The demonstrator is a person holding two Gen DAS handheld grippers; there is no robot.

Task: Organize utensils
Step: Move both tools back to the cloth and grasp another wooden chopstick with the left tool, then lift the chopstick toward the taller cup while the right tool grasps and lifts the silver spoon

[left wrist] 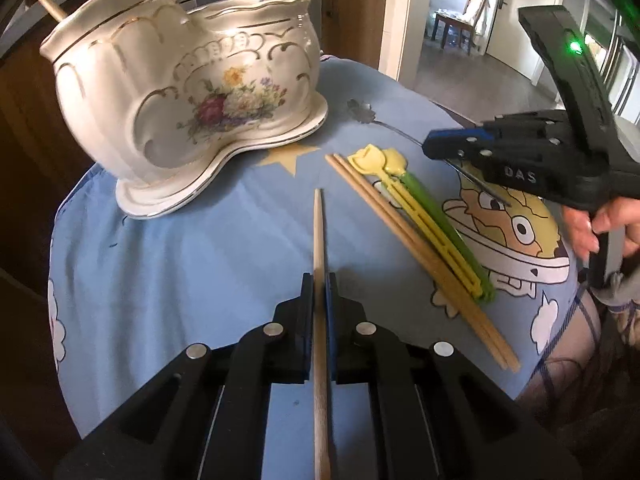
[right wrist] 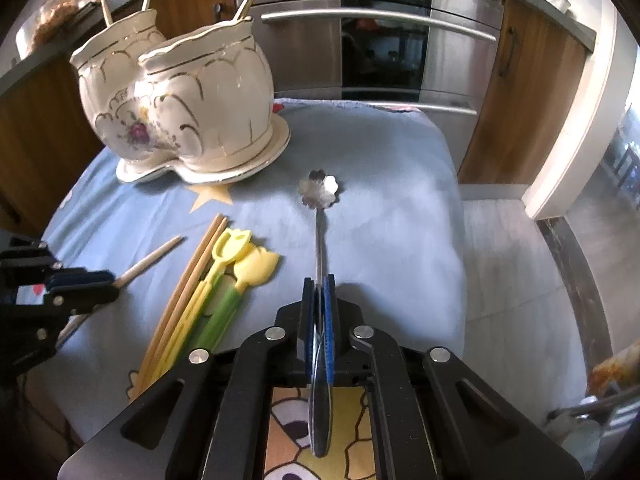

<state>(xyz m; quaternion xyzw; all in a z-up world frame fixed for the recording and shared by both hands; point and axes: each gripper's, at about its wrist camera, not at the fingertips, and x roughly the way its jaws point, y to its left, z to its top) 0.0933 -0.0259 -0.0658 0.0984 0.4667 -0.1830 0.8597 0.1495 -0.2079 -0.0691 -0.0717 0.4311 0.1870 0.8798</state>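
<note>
Left gripper (left wrist: 320, 280) clamps a chopstick (left wrist: 319, 240) at lower centre, right gripper (right wrist: 320, 284) clamps a spoon (right wrist: 319, 188); pickup seems done, and next each needs lifting into the holder (left wrist: 180, 92), upper left.

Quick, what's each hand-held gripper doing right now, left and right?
Left hand-held gripper: shut on a wooden chopstick.
Right hand-held gripper: shut on the handle of a metal spoon.
</note>
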